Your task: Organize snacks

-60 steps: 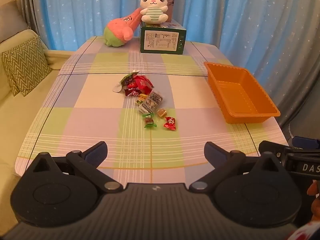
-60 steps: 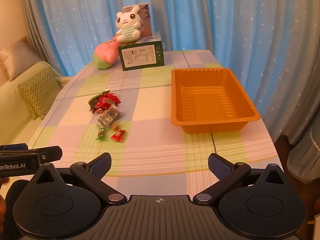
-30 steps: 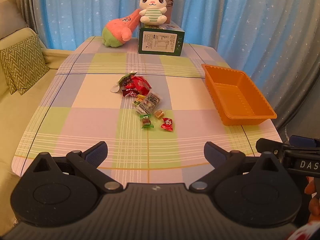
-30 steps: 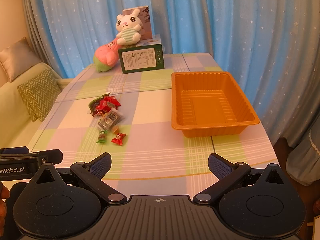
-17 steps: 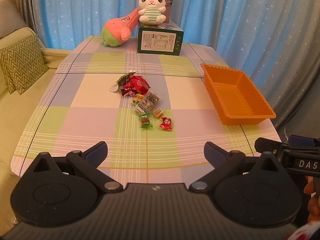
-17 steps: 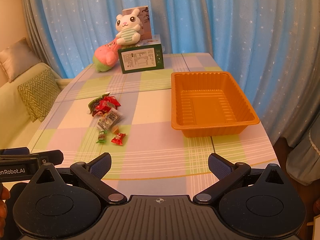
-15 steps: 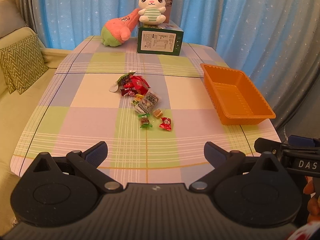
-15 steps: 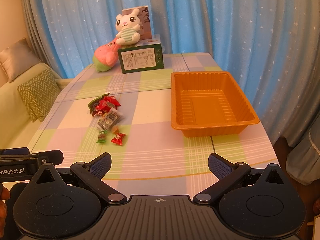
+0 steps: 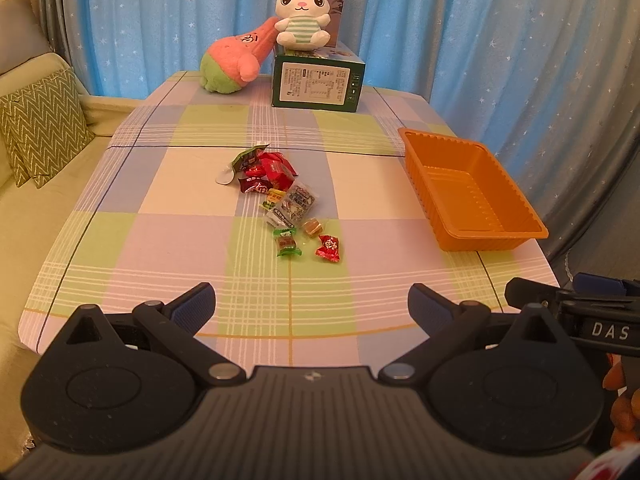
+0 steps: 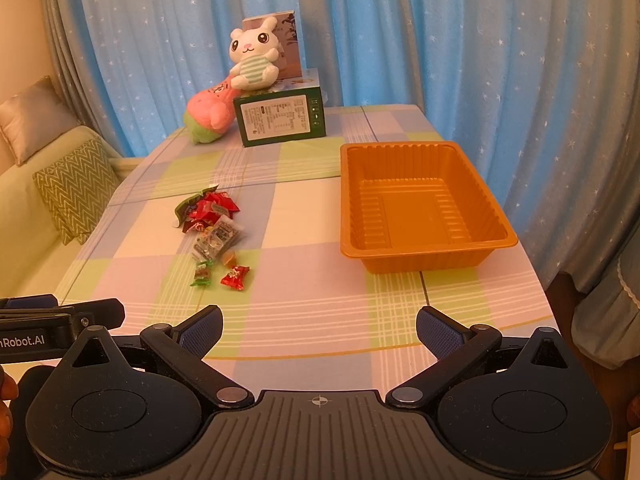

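A loose pile of wrapped snacks (image 9: 276, 190) lies mid-table on the checked cloth; it also shows in the right wrist view (image 10: 212, 228). A red candy (image 9: 329, 248) and a green candy (image 9: 287, 243) lie nearest me. An empty orange tray (image 9: 492, 236) stands at the right; its rim shows in the right wrist view (image 10: 424, 250). My left gripper (image 9: 312, 306) is open and empty, above the near table edge, well short of the snacks. My right gripper (image 10: 319, 330) is open and empty, near the front edge, short of the tray.
A green box (image 9: 318, 86) with a white bunny plush (image 9: 302, 14) on it and a pink-green plush (image 9: 234, 62) stand at the far end. Blue curtains hang behind. A sofa with a patterned cushion (image 9: 42, 124) lies left.
The left wrist view has drawn back slightly from the table, so the snacks sit a little farther off. The right gripper has hardly moved. Both stay open.
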Tool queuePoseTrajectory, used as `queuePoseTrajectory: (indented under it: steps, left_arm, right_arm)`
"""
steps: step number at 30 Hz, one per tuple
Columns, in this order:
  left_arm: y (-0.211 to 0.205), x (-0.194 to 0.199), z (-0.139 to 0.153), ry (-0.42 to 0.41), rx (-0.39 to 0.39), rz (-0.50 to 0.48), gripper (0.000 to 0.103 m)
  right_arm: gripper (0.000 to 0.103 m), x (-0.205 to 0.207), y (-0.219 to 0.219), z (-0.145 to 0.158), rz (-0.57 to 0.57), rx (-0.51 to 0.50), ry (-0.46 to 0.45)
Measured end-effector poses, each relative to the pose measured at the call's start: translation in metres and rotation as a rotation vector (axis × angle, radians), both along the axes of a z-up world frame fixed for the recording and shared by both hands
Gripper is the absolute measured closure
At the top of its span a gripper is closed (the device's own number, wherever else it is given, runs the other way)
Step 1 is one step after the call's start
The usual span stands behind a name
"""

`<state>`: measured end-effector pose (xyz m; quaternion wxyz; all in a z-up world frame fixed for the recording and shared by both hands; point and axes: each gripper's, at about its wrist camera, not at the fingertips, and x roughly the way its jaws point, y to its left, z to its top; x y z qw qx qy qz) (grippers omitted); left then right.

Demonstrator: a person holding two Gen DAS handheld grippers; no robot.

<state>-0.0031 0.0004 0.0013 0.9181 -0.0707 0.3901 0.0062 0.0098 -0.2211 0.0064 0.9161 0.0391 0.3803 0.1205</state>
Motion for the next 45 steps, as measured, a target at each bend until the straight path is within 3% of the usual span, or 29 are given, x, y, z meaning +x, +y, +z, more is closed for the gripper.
queuePoseTrajectory:
  steps: [39, 45]
  left_arm:
    - [0.000, 0.001, 0.002, -0.002, -0.003, 0.002, 0.001]
    - [0.015, 0.007, -0.005, 0.006, -0.024, 0.023, 0.001]
  right_arm:
    - [0.000, 0.001, -0.001, -0.001, -0.006, 0.003, -0.001]
    - [0.001, 0.006, 0.002, -0.007, -0.013, 0.014, -0.010]
